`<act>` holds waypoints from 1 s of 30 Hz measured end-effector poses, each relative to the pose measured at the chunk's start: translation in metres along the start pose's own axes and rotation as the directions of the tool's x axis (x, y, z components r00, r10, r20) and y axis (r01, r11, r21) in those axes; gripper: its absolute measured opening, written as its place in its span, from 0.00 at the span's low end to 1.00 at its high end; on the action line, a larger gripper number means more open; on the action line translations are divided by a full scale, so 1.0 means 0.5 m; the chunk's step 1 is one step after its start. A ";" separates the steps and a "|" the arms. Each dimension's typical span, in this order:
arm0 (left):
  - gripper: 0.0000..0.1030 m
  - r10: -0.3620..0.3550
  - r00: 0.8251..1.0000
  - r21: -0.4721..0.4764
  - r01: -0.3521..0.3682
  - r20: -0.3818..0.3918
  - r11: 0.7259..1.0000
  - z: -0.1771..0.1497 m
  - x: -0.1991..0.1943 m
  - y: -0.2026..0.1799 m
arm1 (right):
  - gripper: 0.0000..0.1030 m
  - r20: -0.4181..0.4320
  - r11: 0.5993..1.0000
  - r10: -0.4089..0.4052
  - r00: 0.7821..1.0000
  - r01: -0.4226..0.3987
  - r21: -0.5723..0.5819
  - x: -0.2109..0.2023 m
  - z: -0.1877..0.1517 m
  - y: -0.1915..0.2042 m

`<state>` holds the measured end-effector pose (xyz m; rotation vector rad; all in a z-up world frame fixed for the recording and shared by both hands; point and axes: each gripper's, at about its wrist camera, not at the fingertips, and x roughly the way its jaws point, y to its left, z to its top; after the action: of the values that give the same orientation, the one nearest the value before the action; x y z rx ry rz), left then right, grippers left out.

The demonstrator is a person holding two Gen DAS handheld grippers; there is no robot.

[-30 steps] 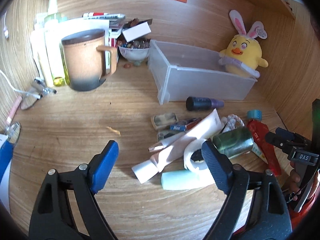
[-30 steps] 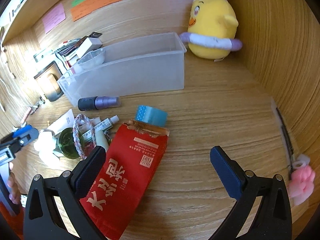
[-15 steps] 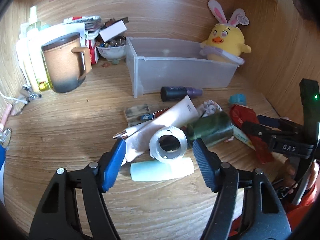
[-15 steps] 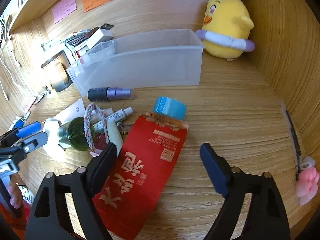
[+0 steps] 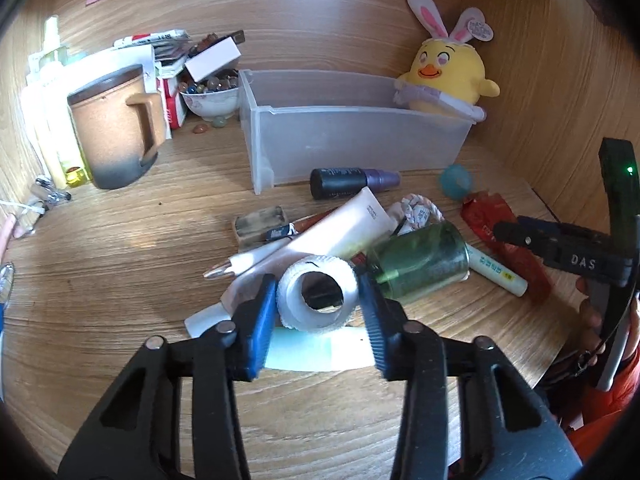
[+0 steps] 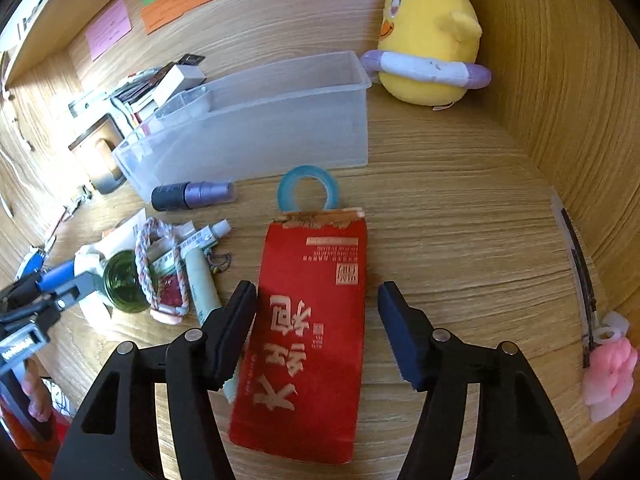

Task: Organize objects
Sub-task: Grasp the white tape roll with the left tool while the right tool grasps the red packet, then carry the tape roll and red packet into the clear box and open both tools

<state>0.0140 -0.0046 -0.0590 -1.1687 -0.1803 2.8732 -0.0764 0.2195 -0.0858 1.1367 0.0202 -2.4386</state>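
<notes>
Your left claw is closing around the white tape roll; both pads sit at its sides, and firm contact cannot be confirmed. The roll rests on a pale tube directly between the fingers, with the green glass jar just right of the claw. Your right claw is closing, still apart, straddling the red packet flat on the surface. The clear plastic bin stands ahead of both claws.
</notes>
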 end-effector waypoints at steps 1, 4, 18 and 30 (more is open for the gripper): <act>0.39 0.002 1.000 -0.002 -0.002 0.004 1.000 0.000 0.000 0.000 | 0.58 0.004 1.000 -0.010 1.000 0.010 -0.003 0.000 0.002 0.000; 0.39 0.006 1.000 -0.002 -0.006 0.019 1.000 0.002 -0.004 0.000 | 0.58 0.009 1.000 -0.025 1.000 0.026 -0.015 0.004 0.007 0.003; 0.39 0.004 0.991 -0.002 -0.004 0.137 1.000 0.060 -0.049 -0.003 | 0.70 -0.044 0.996 -0.045 0.998 0.042 -0.074 0.037 0.052 0.037; 0.39 -0.004 0.987 0.012 0.002 0.159 1.000 0.127 -0.041 -0.004 | 0.53 -0.047 0.986 -0.063 0.997 0.055 -0.160 0.066 0.072 0.057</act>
<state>-0.0155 -0.0100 0.0007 -0.9357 -0.1690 2.9602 -0.1095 0.1741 -0.0814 1.1425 0.2624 -2.4092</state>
